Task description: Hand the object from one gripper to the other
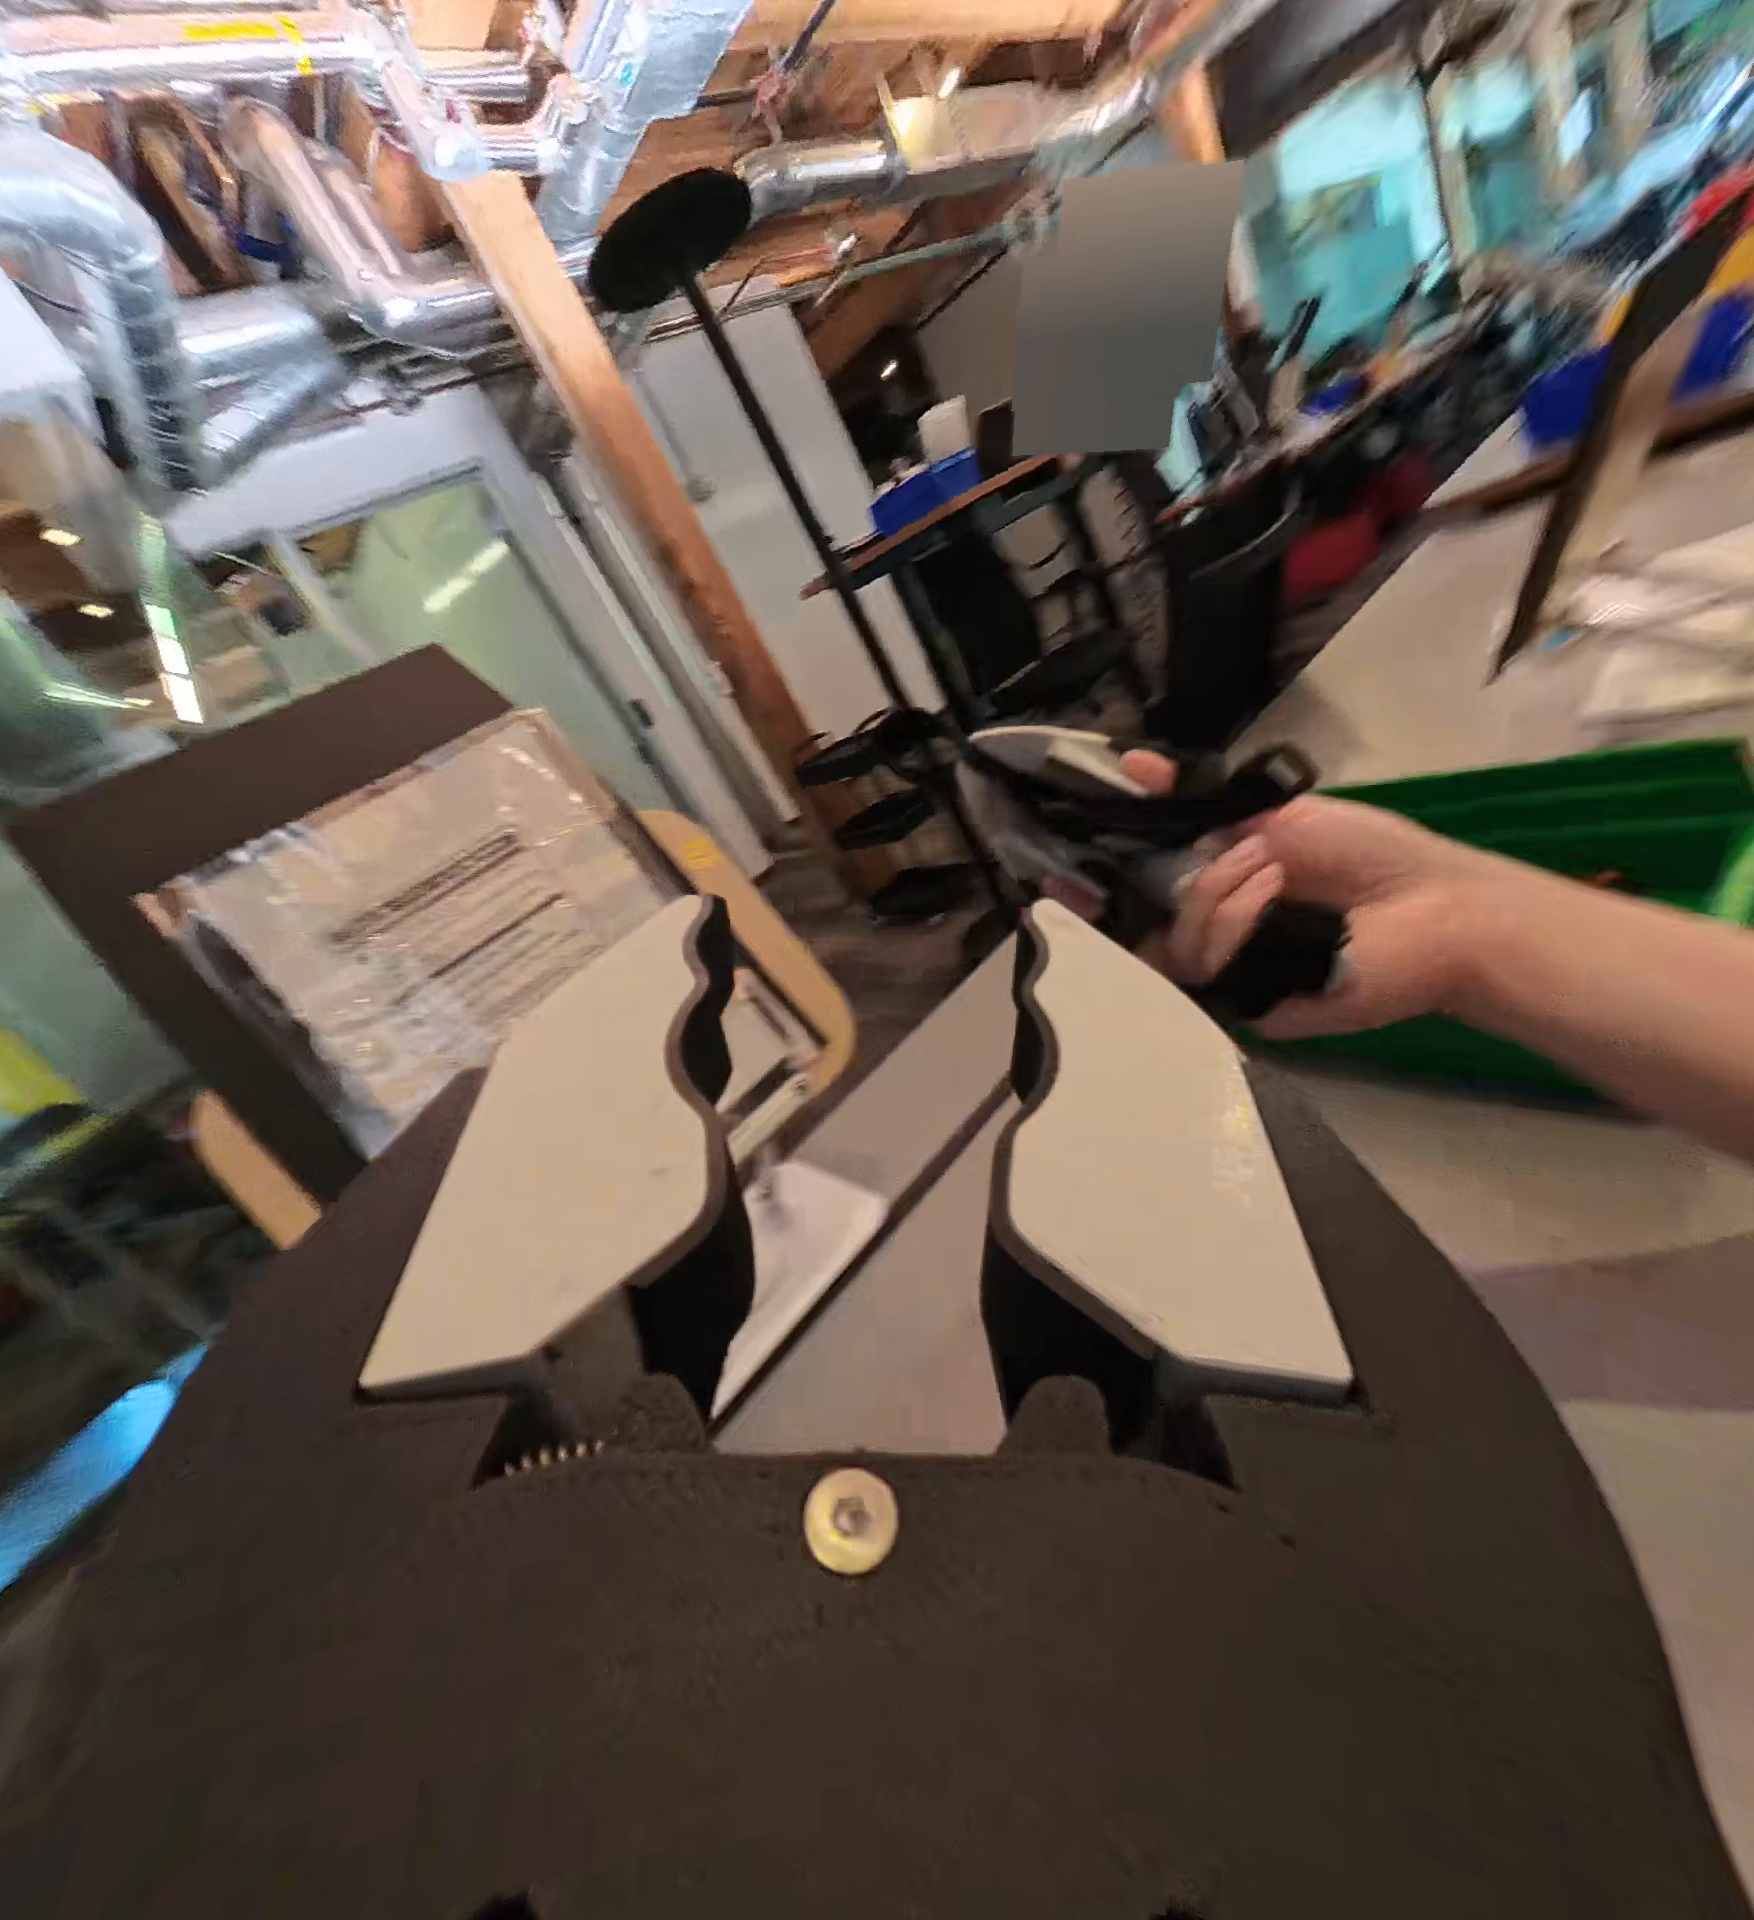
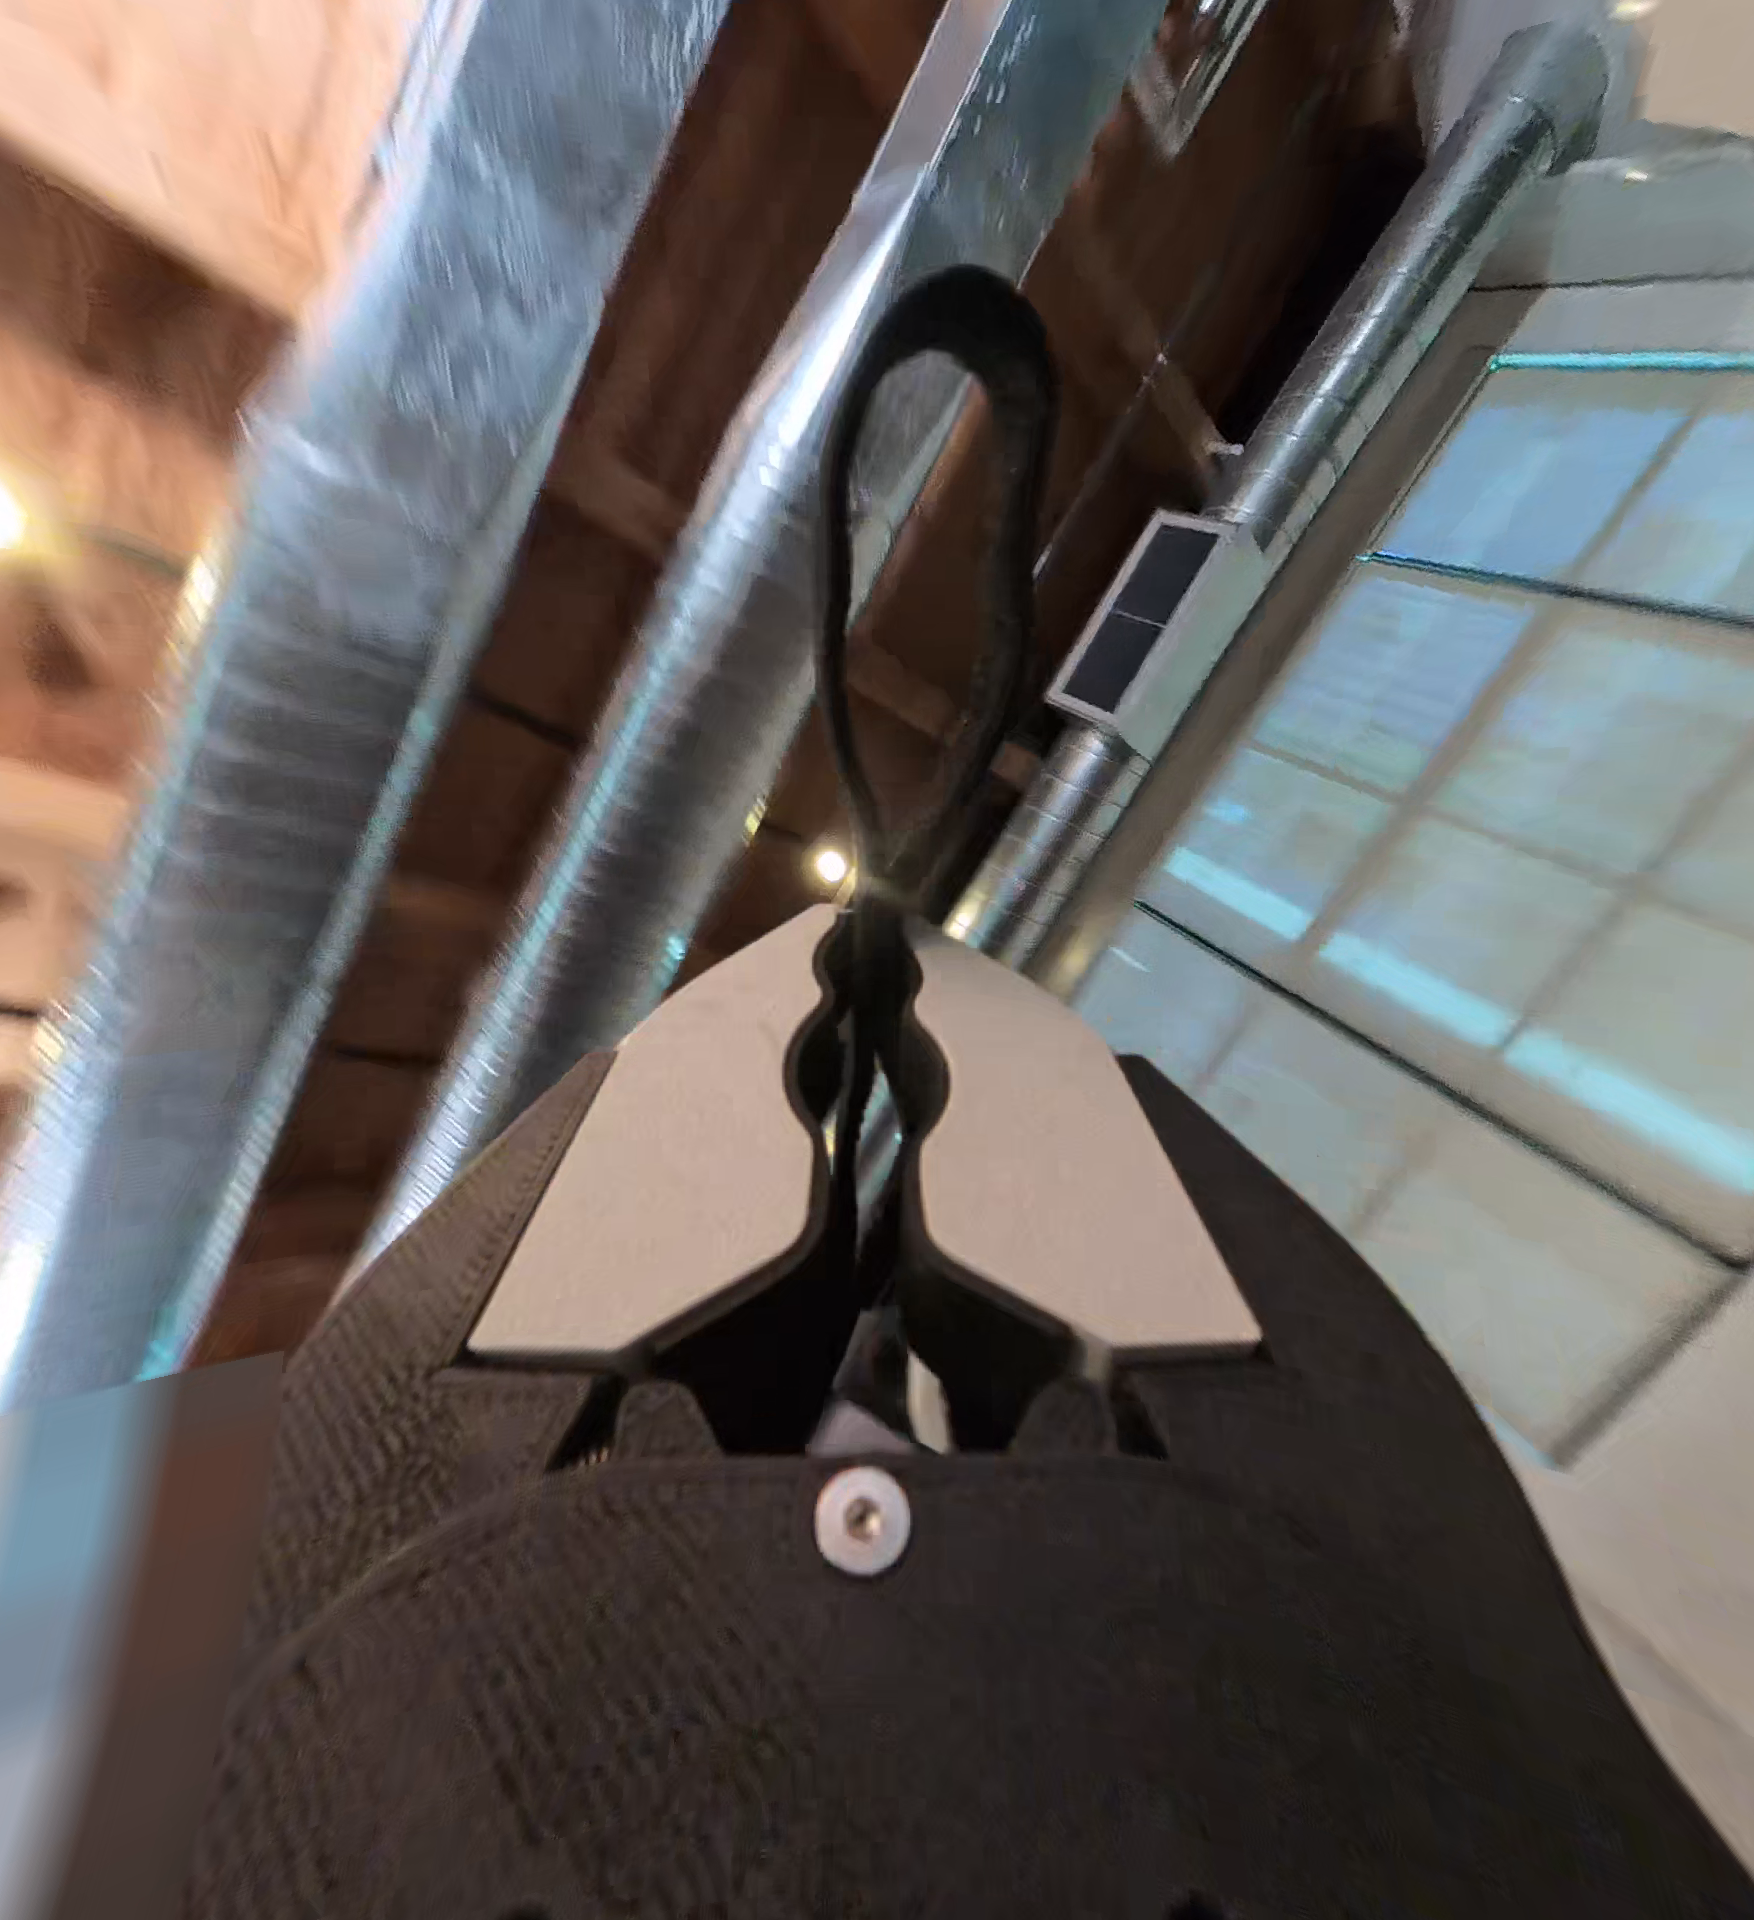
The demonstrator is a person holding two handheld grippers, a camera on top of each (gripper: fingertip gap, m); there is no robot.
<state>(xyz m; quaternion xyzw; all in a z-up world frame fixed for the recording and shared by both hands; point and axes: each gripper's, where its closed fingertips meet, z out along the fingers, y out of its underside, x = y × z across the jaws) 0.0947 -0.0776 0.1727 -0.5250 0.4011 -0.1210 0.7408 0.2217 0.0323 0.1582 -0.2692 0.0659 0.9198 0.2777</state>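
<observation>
A black cord loop (image 2: pixel 940 343) is pinched between the shut fingers of my right gripper (image 2: pixel 868 920) and stands up past the tips, toward the ceiling. Its lower strands run down between the pads. My left gripper (image 1: pixel 868 930) is open and empty, its grey fingers (image 1: pixel 582 1143) spread wide. In the left wrist view the right gripper (image 1: pixel 1060 774) is held by a person's hand (image 1: pixel 1320 914) just beyond and to the right of my left fingertips. I cannot make out the loop in that blurred view.
A green bin (image 1: pixel 1600 821) sits on the floor behind the hand. A plastic-wrapped box (image 1: pixel 405 914) stands at the left. A black pole stand with a round top (image 1: pixel 670 239) and a wooden post (image 1: pixel 603 436) rise ahead. Silver ducts (image 2: pixel 333 582) run overhead.
</observation>
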